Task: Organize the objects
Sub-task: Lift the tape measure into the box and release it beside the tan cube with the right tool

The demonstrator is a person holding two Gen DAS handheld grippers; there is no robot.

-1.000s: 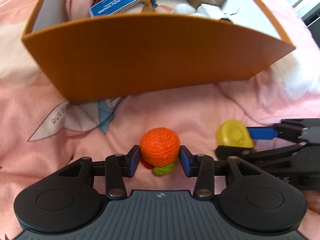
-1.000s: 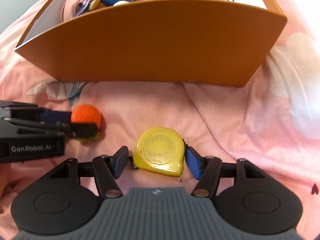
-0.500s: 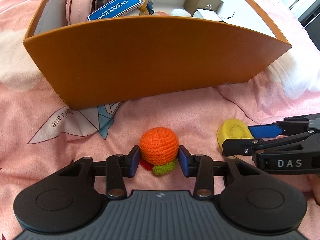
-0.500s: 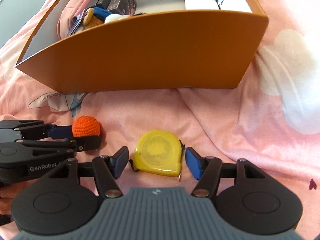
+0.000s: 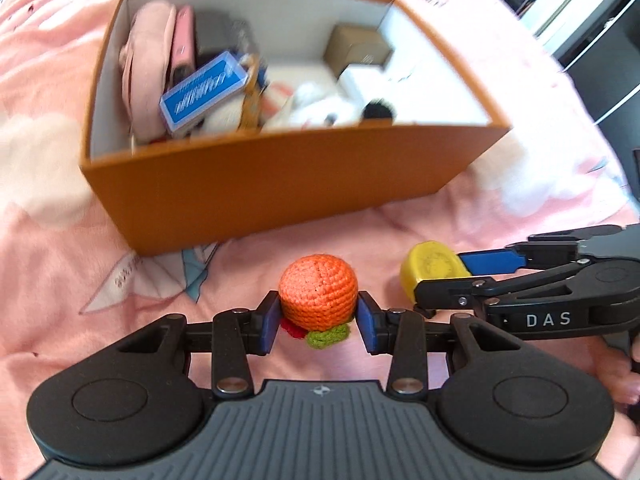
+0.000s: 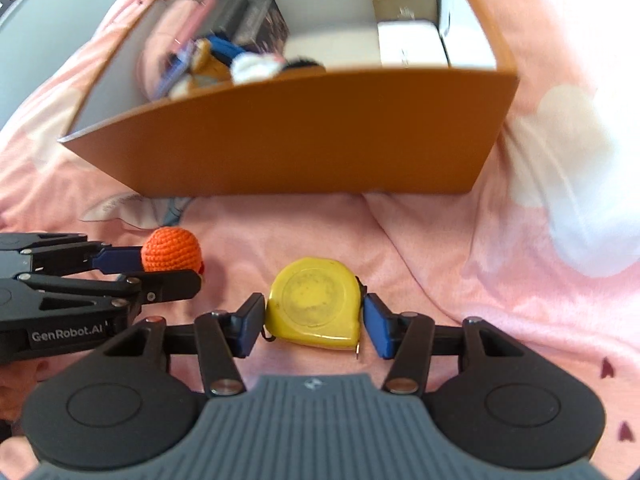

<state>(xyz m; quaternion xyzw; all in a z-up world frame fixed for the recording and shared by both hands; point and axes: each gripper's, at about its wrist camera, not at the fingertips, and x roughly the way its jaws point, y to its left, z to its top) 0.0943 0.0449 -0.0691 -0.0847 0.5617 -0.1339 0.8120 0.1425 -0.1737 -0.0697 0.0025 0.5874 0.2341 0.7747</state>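
An orange crocheted ball with a green and red tuft underneath sits between the blue pads of my left gripper, which is shut on it and holds it above the pink bedsheet. My right gripper is shut on a yellow tape measure, its pads against both sides. Each view shows the other gripper beside it: the right gripper with the tape measure, and the left gripper with the ball. The open orange box stands just beyond both.
The orange box holds a pink pouch, a blue card pack, a white plush toy, a brown carton and a white carton. The pink bedsheet lies all around. Dark furniture stands at the far right.
Both grippers have closed onto their objects and risen with them. The box now appears lower, so more of its inside shows.
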